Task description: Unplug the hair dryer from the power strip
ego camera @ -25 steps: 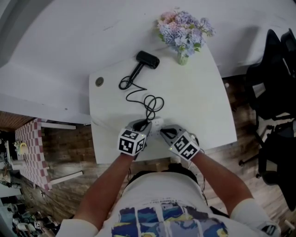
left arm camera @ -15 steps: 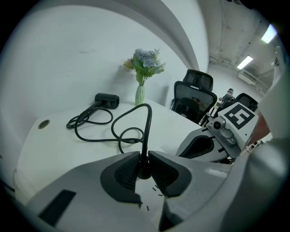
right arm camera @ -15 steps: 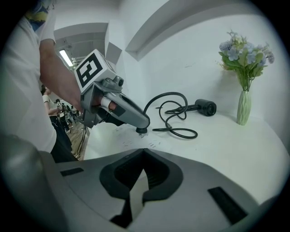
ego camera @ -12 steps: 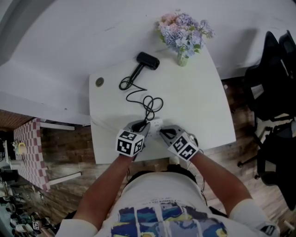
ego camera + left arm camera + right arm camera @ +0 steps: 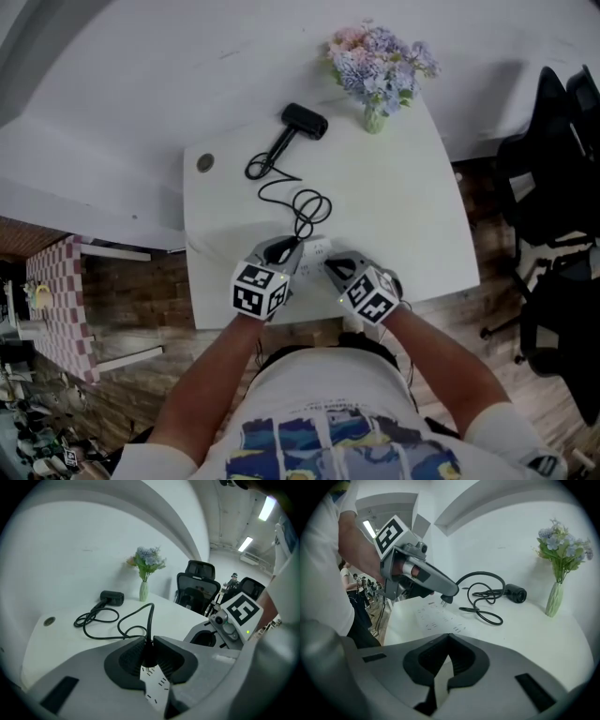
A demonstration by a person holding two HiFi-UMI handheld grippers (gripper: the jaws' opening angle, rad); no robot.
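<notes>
The black hair dryer point(image 5: 305, 121) lies at the far side of the white table point(image 5: 403, 206), and its black cord point(image 5: 309, 204) loops back towards me. My left gripper point(image 5: 286, 251) is shut on the cord's black plug point(image 5: 150, 652); its jaws have just been closing round it. In the right gripper view the plug point(image 5: 445, 600) hangs just above the white power strip point(image 5: 438, 618) with its prongs bare. My right gripper point(image 5: 333, 265) sits over the strip's near end point(image 5: 317, 249) with its jaws together; whether it presses on the strip I cannot tell.
A vase of pale flowers point(image 5: 380, 66) stands at the table's far right corner. A round cable grommet point(image 5: 205, 162) sits near the far left corner. Black office chairs point(image 5: 553, 187) stand to the right, beyond the table. The near table edge runs just under both grippers.
My left gripper has risen a little with the plug in it. The right gripper has stayed where it was.
</notes>
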